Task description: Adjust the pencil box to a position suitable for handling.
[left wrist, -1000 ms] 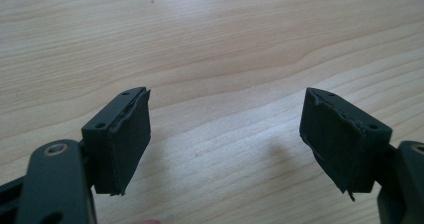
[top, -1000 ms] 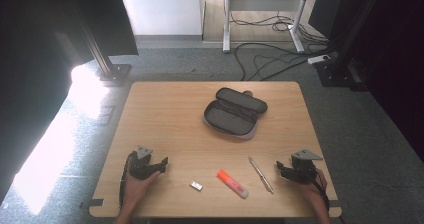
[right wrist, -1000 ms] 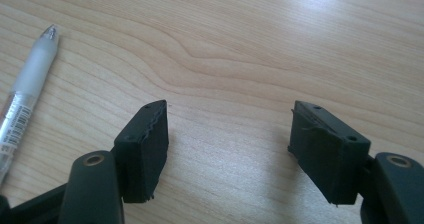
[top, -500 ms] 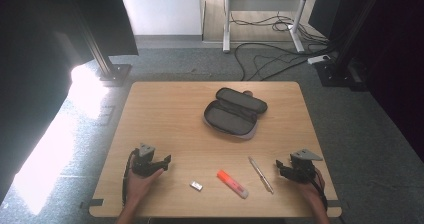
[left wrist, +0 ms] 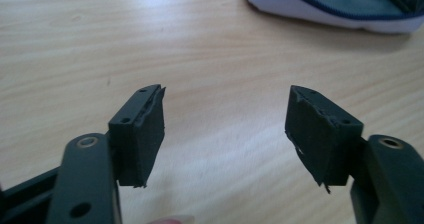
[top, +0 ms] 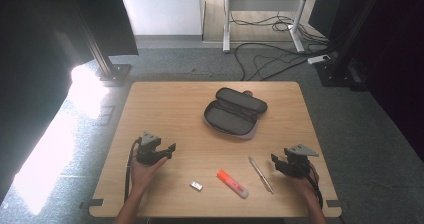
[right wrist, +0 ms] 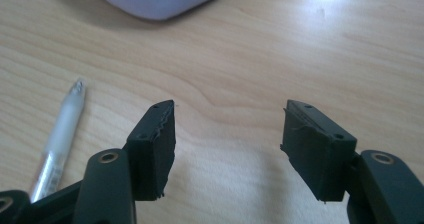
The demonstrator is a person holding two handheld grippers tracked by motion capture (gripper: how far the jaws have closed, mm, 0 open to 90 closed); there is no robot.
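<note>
On the bench, near edge: both my grippers sit low, well apart.
Left gripper (top: 167, 149): my fingers (left wrist: 140, 134) stand spread with nothing but bare wood between them; they have just been closing a little.
Right gripper (top: 276, 161): my fingers (right wrist: 152, 149) spread wide, nothing between them.
Pen (top: 261, 174): lies just beside my right gripper, on its left.
Orange marker (top: 232, 183): between my two grippers, left of the pen.
Eraser (top: 196, 185): left of the marker.
Pencil case (top: 235, 112): open, farther back at mid-bench.
</note>
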